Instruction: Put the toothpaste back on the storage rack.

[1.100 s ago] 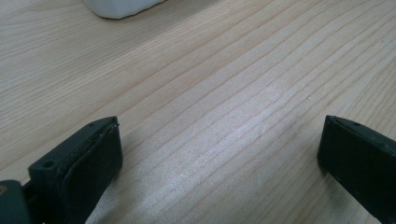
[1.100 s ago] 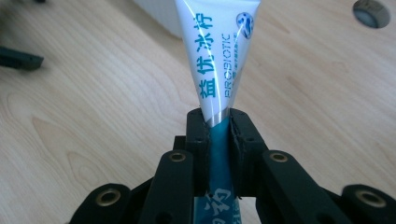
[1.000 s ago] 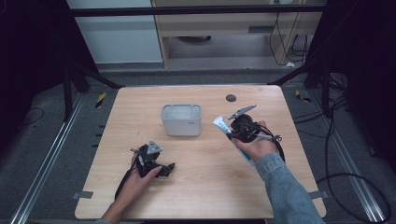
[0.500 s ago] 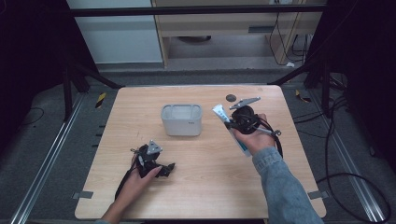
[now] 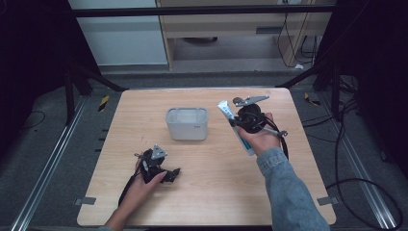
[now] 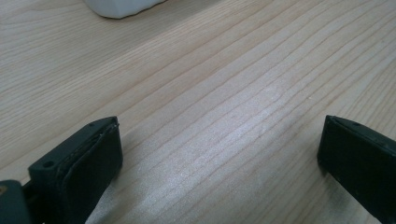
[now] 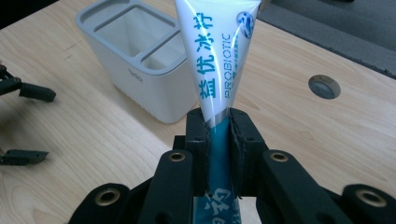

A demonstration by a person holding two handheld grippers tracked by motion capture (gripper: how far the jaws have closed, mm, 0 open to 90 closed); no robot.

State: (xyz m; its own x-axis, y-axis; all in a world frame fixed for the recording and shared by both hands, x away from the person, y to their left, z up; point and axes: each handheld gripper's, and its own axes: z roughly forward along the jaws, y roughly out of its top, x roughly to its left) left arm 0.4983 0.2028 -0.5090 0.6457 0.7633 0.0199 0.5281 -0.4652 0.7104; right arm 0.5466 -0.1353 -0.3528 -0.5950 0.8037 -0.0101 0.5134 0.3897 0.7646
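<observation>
A white and blue toothpaste tube [image 5: 224, 110] [image 7: 215, 56] stands tilted in my right gripper [image 5: 236, 124] [image 7: 218, 126], which is shut on its blue lower part. The tube's flat white end points up and toward the white holder [image 5: 186, 131] [image 7: 140, 91]. That holder stands in the middle of the table, and its open compartments look empty. The tube is to the right of the holder and apart from it. At the front left my left gripper [image 5: 172, 174] [image 6: 219, 154] rests on the wood, open, with bare table between its jaws.
A round grey grommet [image 7: 323, 86] is set in the tabletop beyond the right gripper. The holder's base [image 6: 121, 7] shows at the top of the left gripper view. Dark floor, rails and cables surround the wooden table [image 5: 144, 106].
My right hand has carried the tube a little toward the far side of the table. The left hand and the holder have not moved.
</observation>
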